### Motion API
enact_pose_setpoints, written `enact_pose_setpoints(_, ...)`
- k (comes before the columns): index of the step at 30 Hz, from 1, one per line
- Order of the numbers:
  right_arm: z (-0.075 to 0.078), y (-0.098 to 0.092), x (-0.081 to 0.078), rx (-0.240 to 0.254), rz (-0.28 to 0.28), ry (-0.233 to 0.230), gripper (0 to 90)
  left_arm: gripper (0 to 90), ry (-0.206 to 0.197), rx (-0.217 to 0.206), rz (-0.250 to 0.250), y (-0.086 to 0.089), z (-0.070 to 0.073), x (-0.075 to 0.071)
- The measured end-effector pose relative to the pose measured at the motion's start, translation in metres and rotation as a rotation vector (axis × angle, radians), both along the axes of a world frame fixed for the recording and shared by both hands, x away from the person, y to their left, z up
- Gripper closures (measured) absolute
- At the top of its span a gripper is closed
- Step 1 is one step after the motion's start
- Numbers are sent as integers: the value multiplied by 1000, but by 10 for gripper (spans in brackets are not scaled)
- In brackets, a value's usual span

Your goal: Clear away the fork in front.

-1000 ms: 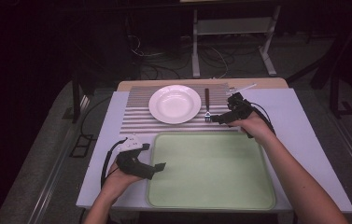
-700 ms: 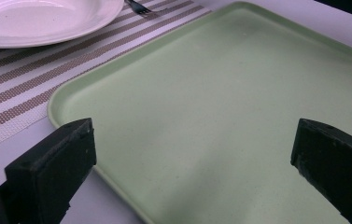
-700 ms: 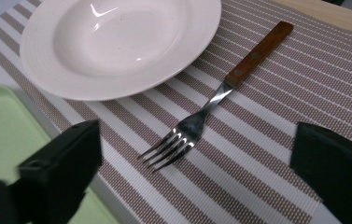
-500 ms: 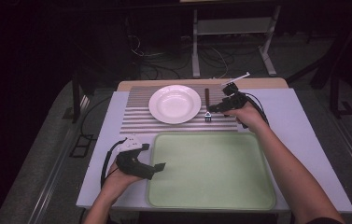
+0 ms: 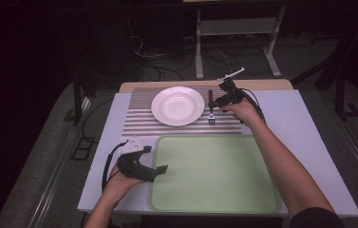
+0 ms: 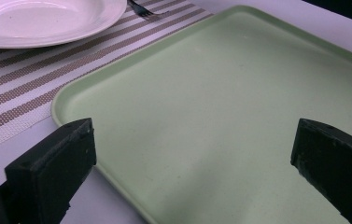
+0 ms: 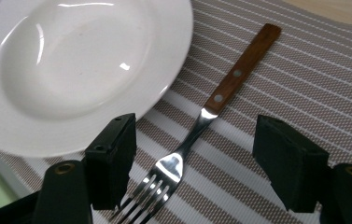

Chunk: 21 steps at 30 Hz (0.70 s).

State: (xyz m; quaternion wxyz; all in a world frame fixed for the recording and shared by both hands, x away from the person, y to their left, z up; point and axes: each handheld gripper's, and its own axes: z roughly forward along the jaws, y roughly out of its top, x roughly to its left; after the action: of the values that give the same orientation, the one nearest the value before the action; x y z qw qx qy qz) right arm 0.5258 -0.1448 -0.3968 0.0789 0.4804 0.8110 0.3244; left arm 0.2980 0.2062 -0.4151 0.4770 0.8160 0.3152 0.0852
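Observation:
A fork (image 7: 197, 130) with a wooden handle lies on the striped placemat (image 7: 304, 79), just right of the white plate (image 7: 80, 70). My right gripper (image 7: 197, 163) straddles the fork's neck; its jaws have just been closing, the fork lies between them and the pads stand clear of it. From above, the right gripper (image 5: 219, 102) hovers over the fork (image 5: 211, 108) beside the plate (image 5: 177, 105). The left gripper (image 5: 160, 168) rests open at the near left corner of the green tray (image 5: 214, 175), nothing between its jaws (image 6: 192, 158).
The green tray (image 6: 220, 107) covers the near half of the white table (image 5: 309, 142). The placemat (image 5: 138, 118) lies behind it. Cables trail from both grippers. A metal stand (image 5: 233, 28) and the dark floor lie beyond the table's far edge.
The right hand has moved toward the far side and slightly left, along the fork. The left hand has stayed where it was.

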Motion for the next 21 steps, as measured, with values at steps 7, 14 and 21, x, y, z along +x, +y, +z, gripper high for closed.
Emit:
enact_pose_setpoints(7,-1,5,19,-46,-43,47,397,0,2,-4,3,1,0,0)
enact_pose_setpoints(14,-8,14,38,-88,-93,137,483,0,4,-7,0,0,0,0)
enact_pose_setpoints(21,-14,26,55,-131,-104,171,510,0,-1,-2,0,1,0,-1)
